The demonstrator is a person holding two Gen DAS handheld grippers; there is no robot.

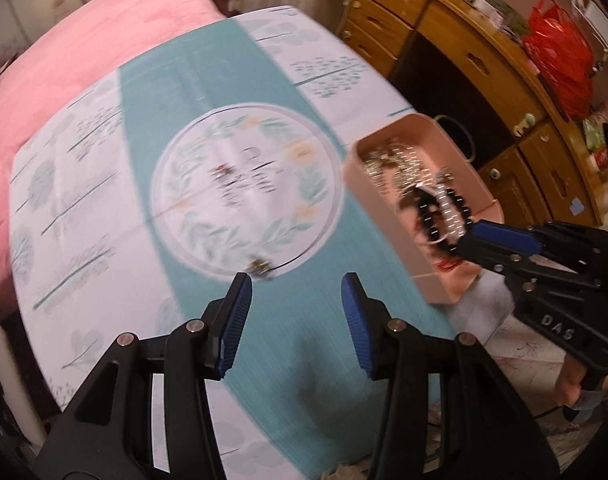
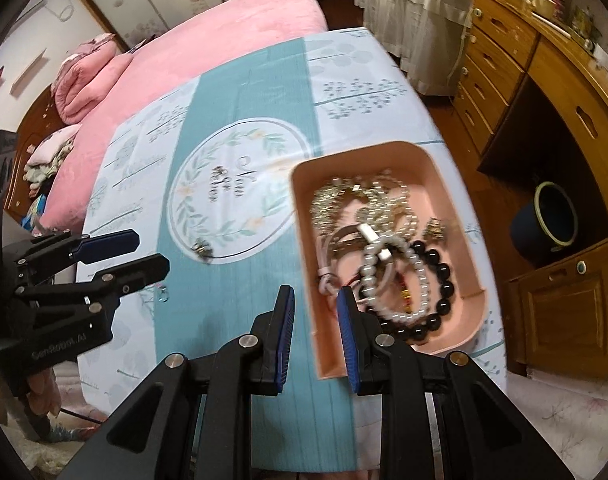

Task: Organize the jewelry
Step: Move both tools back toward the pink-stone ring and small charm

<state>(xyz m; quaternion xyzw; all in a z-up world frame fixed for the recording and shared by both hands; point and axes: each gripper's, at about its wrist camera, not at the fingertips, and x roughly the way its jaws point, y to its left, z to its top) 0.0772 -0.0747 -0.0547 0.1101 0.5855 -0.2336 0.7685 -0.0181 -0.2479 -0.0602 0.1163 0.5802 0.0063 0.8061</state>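
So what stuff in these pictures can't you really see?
- Small jewelry piece on the cloth: blurred in both views, kind unclear.
- Printed words on the cloth: smeared, unreadable.
- Black bead bracelet in the pink tray: partly hidden behind the right gripper in the right wrist view.

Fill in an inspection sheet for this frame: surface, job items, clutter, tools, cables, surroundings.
Surface: teal and white printed cloth over the table.
Job's things: pink tray holds chains, a pearl bracelet and a black bead bracelet; one small earring lies loose on the cloth.
Clutter: nothing seen.
Grippers: left tool open, empty, near the earring; right tool open, straddling the tray's near wall.
Cables: nothing seen.
Surroundings: pink bed, wooden cabinets, red bag.
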